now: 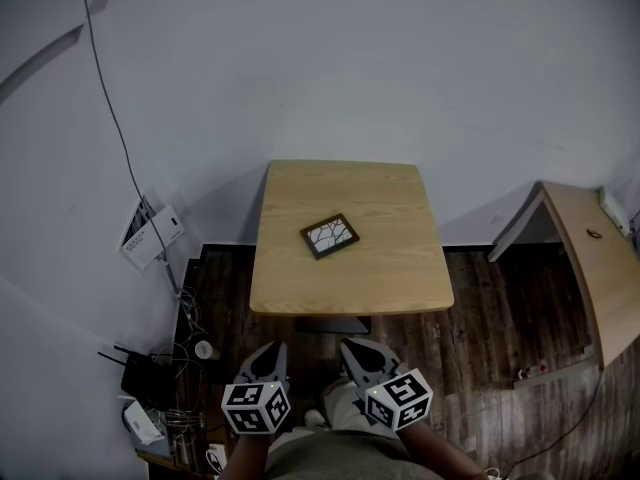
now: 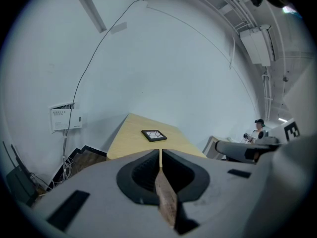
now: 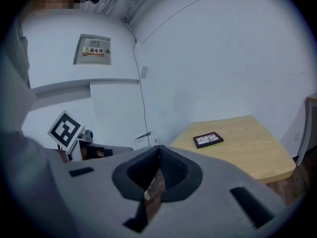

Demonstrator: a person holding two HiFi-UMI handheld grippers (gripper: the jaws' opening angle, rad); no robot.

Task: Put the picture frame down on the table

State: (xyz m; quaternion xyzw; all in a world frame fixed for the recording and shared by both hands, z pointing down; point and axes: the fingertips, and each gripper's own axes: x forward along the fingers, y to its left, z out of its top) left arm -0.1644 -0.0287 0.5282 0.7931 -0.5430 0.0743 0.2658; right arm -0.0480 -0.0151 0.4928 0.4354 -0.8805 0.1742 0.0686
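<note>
The tabletop (image 1: 400, 278) already carries the picture frame (image 1: 330, 236), lying flat near its centre, so the task looks done. The main risk is a needless reach nudging the frame toward an edge. Left gripper (image 1: 270, 350) and right gripper (image 1: 352, 348) hang at 6 o'clock, well apart from it, fingers together on nothing. A side desk (image 1: 600, 278) stands at 3 o'clock, a cable tangle (image 1: 150, 378) at 8 o'clock and a wall box (image 1: 150, 233) at 9 o'clock. None stands in the way.

The dark picture frame (image 1: 330, 236) apparently lies flat, mid-table (image 1: 400, 278).
</note>
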